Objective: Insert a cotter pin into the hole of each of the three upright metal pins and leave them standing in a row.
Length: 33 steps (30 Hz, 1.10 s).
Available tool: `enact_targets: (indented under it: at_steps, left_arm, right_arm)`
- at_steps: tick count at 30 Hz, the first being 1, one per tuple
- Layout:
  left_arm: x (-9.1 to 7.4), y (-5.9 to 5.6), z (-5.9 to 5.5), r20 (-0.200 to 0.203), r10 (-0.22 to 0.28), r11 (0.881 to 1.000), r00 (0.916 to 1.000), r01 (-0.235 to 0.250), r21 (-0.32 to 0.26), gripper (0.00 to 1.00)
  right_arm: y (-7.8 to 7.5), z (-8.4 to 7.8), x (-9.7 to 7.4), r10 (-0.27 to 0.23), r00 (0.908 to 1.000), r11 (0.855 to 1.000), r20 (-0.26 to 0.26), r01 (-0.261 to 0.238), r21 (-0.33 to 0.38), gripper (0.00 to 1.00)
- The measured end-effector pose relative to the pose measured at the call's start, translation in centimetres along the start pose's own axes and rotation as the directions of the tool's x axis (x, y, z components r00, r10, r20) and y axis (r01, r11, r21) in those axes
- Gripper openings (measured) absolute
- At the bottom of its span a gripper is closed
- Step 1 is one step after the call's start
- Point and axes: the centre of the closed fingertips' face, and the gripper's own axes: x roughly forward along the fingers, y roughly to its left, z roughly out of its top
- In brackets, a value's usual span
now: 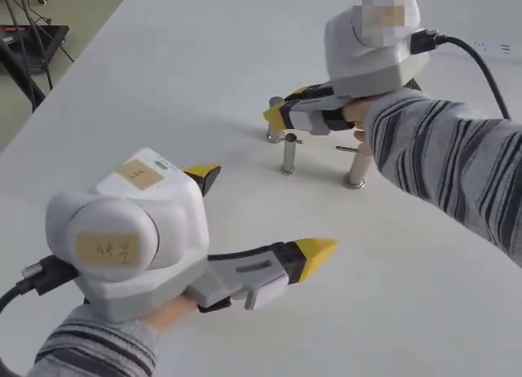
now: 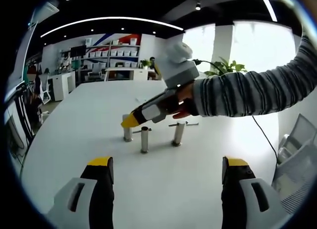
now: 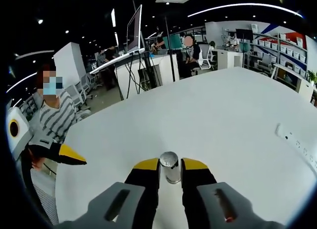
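- Right gripper (image 3: 170,175): jaws narrow, one on each side of the top of the end pin (image 3: 169,165) and seeming to touch it. The pin sits at 12 o'clock from the jaws, between the tips.
- End pin: upright on the worktop (image 1: 163,83), with its long axis vertical and square to the jaws' line. The jaws cover its hole, so whether a cotter is already in it cannot be told.
- Middle pin (image 1: 289,155): upright, just beside the end pin at 5 o'clock in the head view. A cotter (image 1: 292,139) seems to cross it near the top.
- Third pin (image 1: 356,169): upright, farther along the same row at 4 o'clock, under the right sleeve. A second cotter (image 1: 346,148) runs level through it.
- Left gripper (image 1: 259,214): jaws wide and holding nothing, over bare worktop. The row lies at 1 o'clock from it in the head view, well apart, and at 12 o'clock in the left gripper view.
- Judgement: the right hand is much the nearer, so the coming move turns on its hold of the end pin. The middle pin's cotter, close beside the right jaws, is the likeliest thing to be knocked.
- Surroundings: a power strip (image 3: 292,137) lies at 3 o'clock on the worktop, well clear of the row.
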Motion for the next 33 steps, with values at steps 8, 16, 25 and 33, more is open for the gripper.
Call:
enact_targets:
  at_steps: [8, 16, 25, 33]
  left_arm:
    - [-0.2, 0.5, -0.2, -0.008, 0.02, 1.0, 0.9998, -0.02, -0.003, 0.89]
    - [-0.3, 0.4, -0.2, -0.006, 0.018, 1.0, 0.9998, -0.018, -0.002, 0.89]
    - [-0.3, 0.1, 0.0, -0.009, 0.012, 1.0, 0.9999, -0.012, 0.006, 0.89]
    - [-0.3, -0.6, 0.3, -0.006, -0.004, 1.0, 1.0, 0.004, 0.011, 0.9]
  right_arm:
    - [0.1, 0.2, 0.0, -0.002, 1.0, 0.998, 0.001, 0.002, -0.062, 0.09]
    - [-0.1, 0.2, -0.3, 0.006, 0.9999, 0.994, -0.012, -0.007, -0.108, 0.08]
    - [-1.7, 0.1, -2.1, -0.04, 0.9989, 0.991, -0.023, 0.037, -0.126, 0.08]
    - [-3.1, -1.3, -4.3, -0.073, 0.9963, 0.99, -0.046, 0.066, -0.126, 0.08]
